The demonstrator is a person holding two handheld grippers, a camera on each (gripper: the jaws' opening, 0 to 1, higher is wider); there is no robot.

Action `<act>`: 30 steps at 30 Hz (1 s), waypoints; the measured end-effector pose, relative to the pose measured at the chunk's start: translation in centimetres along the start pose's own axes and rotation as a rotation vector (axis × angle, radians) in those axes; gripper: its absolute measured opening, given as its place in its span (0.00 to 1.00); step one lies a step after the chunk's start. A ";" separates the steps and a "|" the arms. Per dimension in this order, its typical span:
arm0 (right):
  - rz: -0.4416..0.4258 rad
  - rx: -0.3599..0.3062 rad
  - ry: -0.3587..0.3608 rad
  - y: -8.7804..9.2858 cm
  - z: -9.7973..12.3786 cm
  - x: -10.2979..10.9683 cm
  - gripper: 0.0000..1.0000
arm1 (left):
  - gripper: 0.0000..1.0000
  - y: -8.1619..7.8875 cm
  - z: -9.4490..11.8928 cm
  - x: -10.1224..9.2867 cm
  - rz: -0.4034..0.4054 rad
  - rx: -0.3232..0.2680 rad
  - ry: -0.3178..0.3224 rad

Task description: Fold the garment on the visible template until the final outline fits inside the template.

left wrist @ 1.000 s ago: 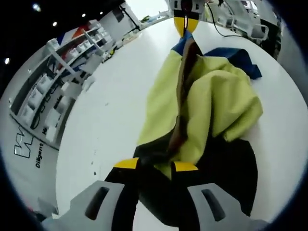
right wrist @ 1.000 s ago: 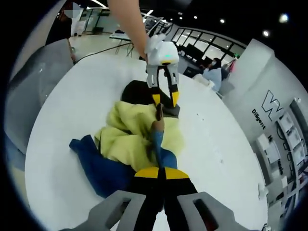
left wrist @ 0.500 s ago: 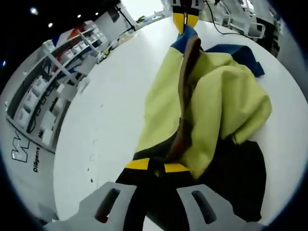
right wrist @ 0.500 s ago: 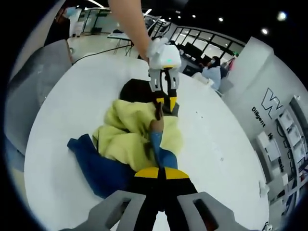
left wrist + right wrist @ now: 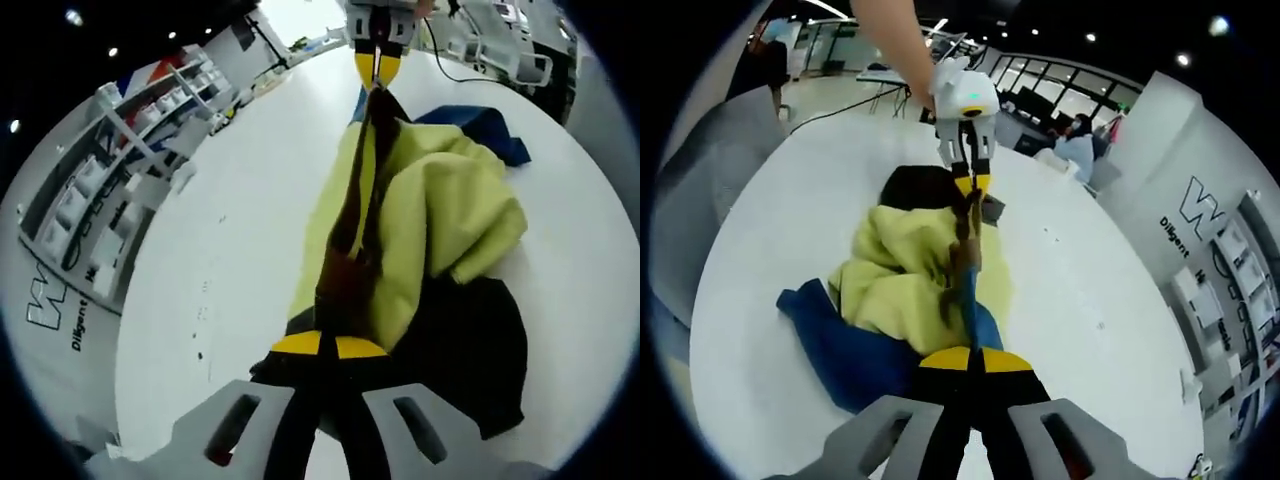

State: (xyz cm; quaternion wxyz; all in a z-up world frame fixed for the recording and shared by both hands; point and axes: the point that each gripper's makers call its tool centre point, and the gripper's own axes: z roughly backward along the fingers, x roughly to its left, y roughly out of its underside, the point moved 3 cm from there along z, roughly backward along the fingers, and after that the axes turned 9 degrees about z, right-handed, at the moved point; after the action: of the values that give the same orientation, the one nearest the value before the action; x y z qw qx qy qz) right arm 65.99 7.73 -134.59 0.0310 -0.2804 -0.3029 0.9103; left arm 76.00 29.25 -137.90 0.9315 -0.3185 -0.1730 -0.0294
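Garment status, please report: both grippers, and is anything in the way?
Left gripper and right gripper both shut on garment, edge stretched taut between them. Garment bunched on white table, not folded. Nothing in the way.

Grey left tool (image 5: 329,346) and right tool (image 5: 972,359), black jaws, yellow tips; bare forearm (image 5: 892,32).

A white wall panel (image 5: 1203,222) at 3 o'clock bears a large "W" logo above the word "Diligent".
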 end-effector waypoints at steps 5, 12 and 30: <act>-0.006 -0.002 0.005 -0.1 0.1 0.1 0.00 | 0.05 0.0 1.1 -1.6 0.063 -0.021 0.027; -0.007 -0.003 -0.001 -0.1 0.2 0.6 0.00 | 0.07 1.1 2.0 -4.8 0.058 -0.001 0.115; -0.014 -0.001 0.002 0.4 0.4 0.7 0.00 | 0.22 -1.1 -0.4 -2.9 -0.160 0.016 0.171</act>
State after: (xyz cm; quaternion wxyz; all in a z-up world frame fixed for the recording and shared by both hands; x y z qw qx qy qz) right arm 65.23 7.40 -134.90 0.0375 -0.2791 -0.3054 0.9096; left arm 73.27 27.93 -138.53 0.9401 -0.2926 -0.1178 -0.1295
